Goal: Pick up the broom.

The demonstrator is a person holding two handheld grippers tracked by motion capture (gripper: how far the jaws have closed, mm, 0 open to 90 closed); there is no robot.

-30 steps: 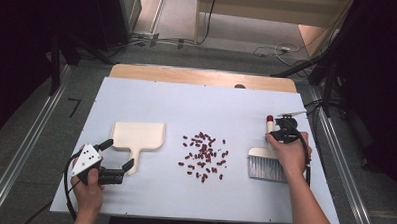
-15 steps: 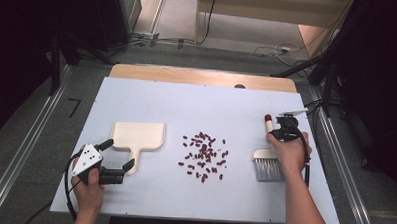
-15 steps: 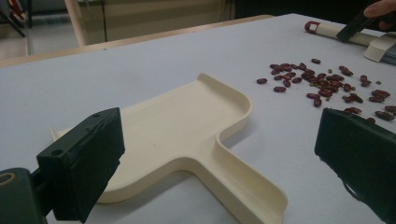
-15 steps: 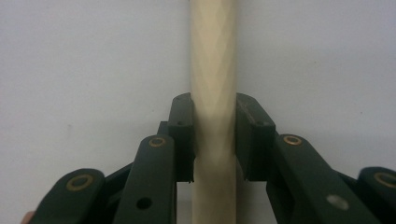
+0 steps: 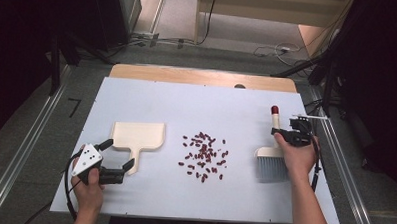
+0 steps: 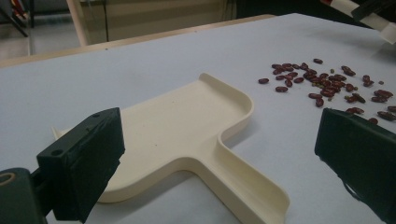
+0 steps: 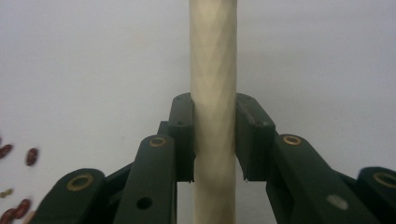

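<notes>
High view: right tongs (image 5: 282, 133) clamped on brush (image 5: 271, 159) handle, just closed; beans (image 5: 203, 155) left of them on worktop (image 5: 186, 106). Left tongs (image 5: 116, 156) spread, dustpan (image 5: 138, 136) just ahead.

Left gripper view: 2 jaws apart, straddling dustpan handle without touching.

Right gripper view: pads squeezing cream handle.

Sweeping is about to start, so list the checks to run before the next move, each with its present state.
1. Right gripper shut on the cream handle of the grey-bristled hand brush: ok; its jaws have just been closing and the pads press both sides.
2. Brush bristles right of the scattered dark red beans, apart from them: ok.
3. Cream plastic dustpan flat on the white table sheet, left of the beans: ok.
4. Left gripper gripping the dustpan handle: not ok; jaws stand open around it.
5. Dustpan mouth facing the beans: not ok; it faces the far edge.
</notes>
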